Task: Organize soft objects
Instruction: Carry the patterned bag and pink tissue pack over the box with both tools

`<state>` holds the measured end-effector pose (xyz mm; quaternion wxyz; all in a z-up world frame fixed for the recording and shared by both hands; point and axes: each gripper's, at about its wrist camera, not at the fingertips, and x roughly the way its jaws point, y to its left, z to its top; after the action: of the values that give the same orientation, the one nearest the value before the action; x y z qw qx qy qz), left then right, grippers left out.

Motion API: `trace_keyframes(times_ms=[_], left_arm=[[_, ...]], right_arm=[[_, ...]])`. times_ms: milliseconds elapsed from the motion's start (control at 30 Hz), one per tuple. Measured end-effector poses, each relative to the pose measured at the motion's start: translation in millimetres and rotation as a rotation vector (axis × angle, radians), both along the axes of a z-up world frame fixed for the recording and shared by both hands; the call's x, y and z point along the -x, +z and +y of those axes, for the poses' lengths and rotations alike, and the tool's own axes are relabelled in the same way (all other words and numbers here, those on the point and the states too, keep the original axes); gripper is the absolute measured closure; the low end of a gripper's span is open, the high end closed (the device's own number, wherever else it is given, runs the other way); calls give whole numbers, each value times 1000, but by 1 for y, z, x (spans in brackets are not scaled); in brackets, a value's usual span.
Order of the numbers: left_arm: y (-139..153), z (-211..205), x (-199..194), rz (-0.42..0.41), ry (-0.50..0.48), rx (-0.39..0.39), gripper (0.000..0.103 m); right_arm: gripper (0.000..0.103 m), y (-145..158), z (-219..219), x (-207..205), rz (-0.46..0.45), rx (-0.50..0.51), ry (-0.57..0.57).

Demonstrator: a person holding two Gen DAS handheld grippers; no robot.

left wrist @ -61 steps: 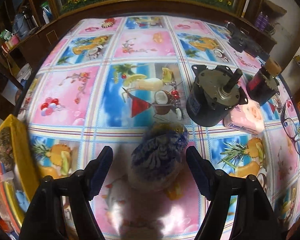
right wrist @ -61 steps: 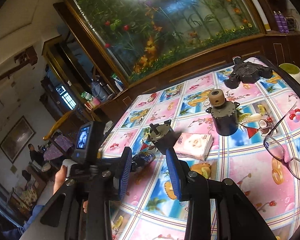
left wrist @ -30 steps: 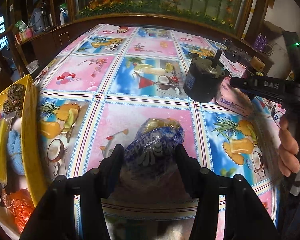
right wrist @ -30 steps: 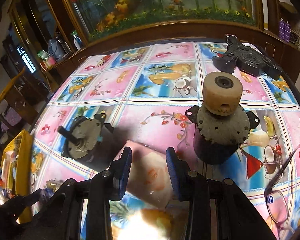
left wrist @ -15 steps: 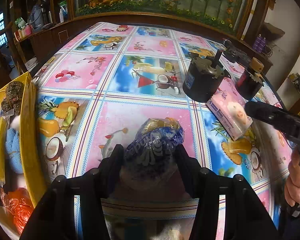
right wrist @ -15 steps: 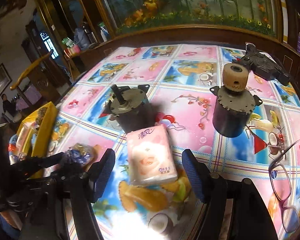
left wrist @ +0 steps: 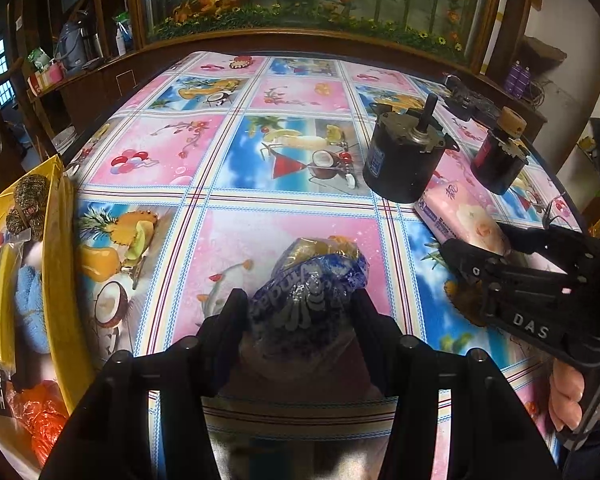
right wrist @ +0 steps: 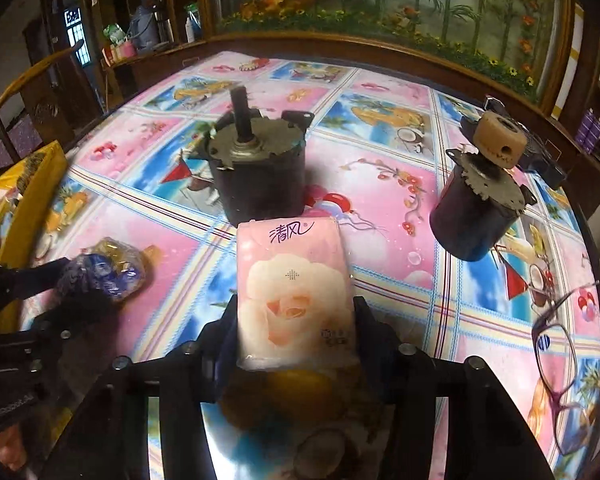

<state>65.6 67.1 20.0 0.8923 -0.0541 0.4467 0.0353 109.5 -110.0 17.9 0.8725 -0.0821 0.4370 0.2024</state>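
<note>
Holding two soft things, we have the left tool (left wrist: 300, 304) closed on the blue snack bag (left wrist: 312, 280) and the right tool (right wrist: 294, 320) pinching the tissue pack (right wrist: 294, 292) (long axis along its fingers); the yellow bin (left wrist: 58, 280) lies left of the bag, nearer our left hand.

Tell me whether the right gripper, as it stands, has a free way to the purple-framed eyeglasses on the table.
Probably not yet: the right gripper looks shut on the pink tissue pack, so its fingers are occupied. The purple-framed eyeglasses lie unobstructed on its right side.
</note>
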Motion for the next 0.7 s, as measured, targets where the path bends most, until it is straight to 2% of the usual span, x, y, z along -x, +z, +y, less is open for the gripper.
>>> trace_keyframes(times_ms=[200, 400, 700], left_arm=[[10, -1, 5, -59, -17, 14, 51], [23, -6, 13, -132, -19, -9, 51], [31, -13, 19, -193, -1, -90, 51]], right_arm=[[48, 37, -14, 28, -113, -75, -58], [48, 50, -22, 50, -120, -200, -87], [48, 56, -9, 77, -201, -175, -67]])
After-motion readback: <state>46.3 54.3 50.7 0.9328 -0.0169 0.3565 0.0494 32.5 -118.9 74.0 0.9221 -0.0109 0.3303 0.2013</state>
